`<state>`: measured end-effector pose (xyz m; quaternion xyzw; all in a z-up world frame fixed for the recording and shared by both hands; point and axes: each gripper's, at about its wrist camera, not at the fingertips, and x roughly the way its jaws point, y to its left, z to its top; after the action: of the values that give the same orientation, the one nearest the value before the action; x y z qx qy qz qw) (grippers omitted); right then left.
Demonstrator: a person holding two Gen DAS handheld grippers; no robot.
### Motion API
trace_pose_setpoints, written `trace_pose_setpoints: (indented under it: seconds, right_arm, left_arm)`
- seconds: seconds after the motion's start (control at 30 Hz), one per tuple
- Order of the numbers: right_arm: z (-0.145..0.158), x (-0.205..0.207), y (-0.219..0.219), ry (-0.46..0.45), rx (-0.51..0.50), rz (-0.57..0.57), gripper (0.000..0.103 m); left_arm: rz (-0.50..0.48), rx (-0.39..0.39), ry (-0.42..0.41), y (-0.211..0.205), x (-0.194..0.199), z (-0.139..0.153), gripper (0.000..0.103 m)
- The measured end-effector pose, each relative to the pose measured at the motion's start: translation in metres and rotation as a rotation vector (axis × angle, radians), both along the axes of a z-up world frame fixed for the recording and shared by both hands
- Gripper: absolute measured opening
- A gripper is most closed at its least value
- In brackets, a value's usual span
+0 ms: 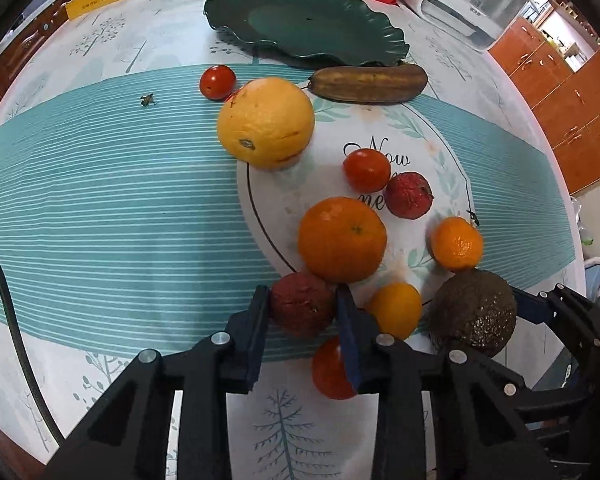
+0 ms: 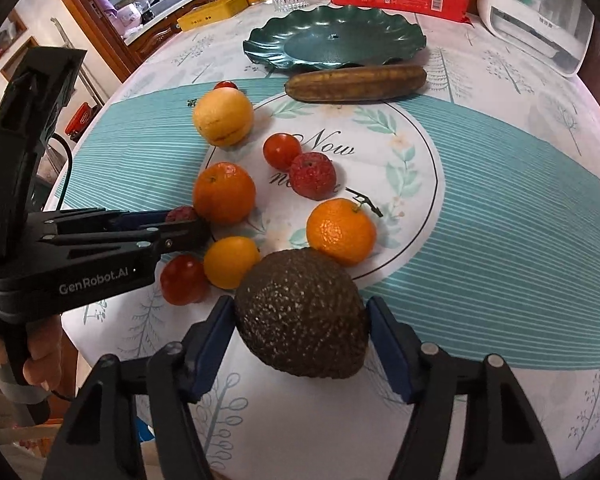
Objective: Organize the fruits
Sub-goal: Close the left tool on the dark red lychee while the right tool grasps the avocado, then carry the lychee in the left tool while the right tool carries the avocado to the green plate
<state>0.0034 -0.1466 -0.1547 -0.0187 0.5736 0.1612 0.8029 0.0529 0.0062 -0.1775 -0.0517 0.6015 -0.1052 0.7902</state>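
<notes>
While both grippers stood low over the scattered fruit, the step in hand was the pick-up. The left gripper point(image 1: 302, 312) had its fingers pinching a dark red lychee point(image 1: 302, 308) at the near edge of the cluster. The right gripper point(image 2: 300, 328) bracketed the avocado point(image 2: 302, 314), its fingers hugging both flanks; firm pressure was hard to confirm, since a sliver of gap seemed to show at the right pad. By judgement, the next move called for a straight lift of each fruit, then a carry across the worktop point(image 1: 100, 200) to the empty green plate point(image 1: 380, 20) (beyond the brown banana point(image 1: 368, 84)). A red tomato point(image 1: 328, 372) sat half hidden behind the left fingers, and the avocado's underside was out of sight.
</notes>
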Motion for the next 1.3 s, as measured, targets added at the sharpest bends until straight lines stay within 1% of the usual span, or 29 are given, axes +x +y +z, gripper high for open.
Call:
trace_pose_setpoints:
  seconds: [0.13, 0.23, 0.4, 0.53, 0.63, 0.73, 0.83, 0.87, 0.93, 1.03, 1.13, 1.2, 1.3]
  right_arm:
    - [0.004, 0.000, -0.001, 0.008, -0.007, -0.006, 0.066]
    - [0.012, 0.000, -0.003, -0.003, -0.005, -0.005, 0.066]
    - [0.041, 0.005, -0.006, -0.063, 0.010, -0.008, 0.066]
    - [0.074, 0.021, -0.009, -0.131, 0.033, -0.012, 0.066]
    - [0.099, 0.044, -0.009, -0.190, 0.044, -0.007, 0.066]
    - [0.127, 0.078, -0.010, -0.257, 0.045, -0.011, 0.066]
    - [0.146, 0.114, -0.011, -0.316, 0.041, -0.032, 0.066]
    - [0.149, 0.125, -0.011, -0.332, 0.035, -0.039, 0.066]
    - [0.155, 0.155, -0.012, -0.365, 0.019, -0.058, 0.066]
    - [0.152, 0.196, -0.010, -0.370, 0.001, -0.087, 0.066]
    - [0.139, 0.230, -0.010, -0.349, -0.009, -0.105, 0.066]
    - [0.120, 0.253, -0.009, -0.320, -0.024, -0.117, 0.066]
    - [0.094, 0.270, -0.007, -0.271, -0.037, -0.128, 0.066]
  left_arm:
    - [0.012, 0.000, -0.014, 0.005, -0.004, 0.011, 0.030]
    - [0.009, -0.002, -0.037, 0.010, -0.009, 0.027, 0.030]
    - [0.001, -0.008, -0.100, 0.014, -0.004, 0.067, 0.030]
    - [-0.013, -0.021, -0.186, 0.013, 0.012, 0.111, 0.030]
    - [-0.028, -0.024, -0.242, 0.015, 0.022, 0.140, 0.030]
    - [-0.035, 0.006, -0.306, 0.016, 0.051, 0.168, 0.030]
    - [-0.030, 0.015, -0.336, 0.020, 0.077, 0.182, 0.030]
    - [-0.026, 0.017, -0.343, 0.022, 0.092, 0.187, 0.030]
    - [-0.024, 0.024, -0.353, 0.023, 0.113, 0.191, 0.030]
    - [-0.019, 0.031, -0.349, 0.021, 0.150, 0.191, 0.030]
    - [-0.010, 0.028, -0.314, 0.020, 0.189, 0.172, 0.030]
    - [-0.011, 0.039, -0.296, 0.016, 0.206, 0.157, 0.030]
    - [-0.012, 0.045, -0.247, 0.011, 0.228, 0.128, 0.030]
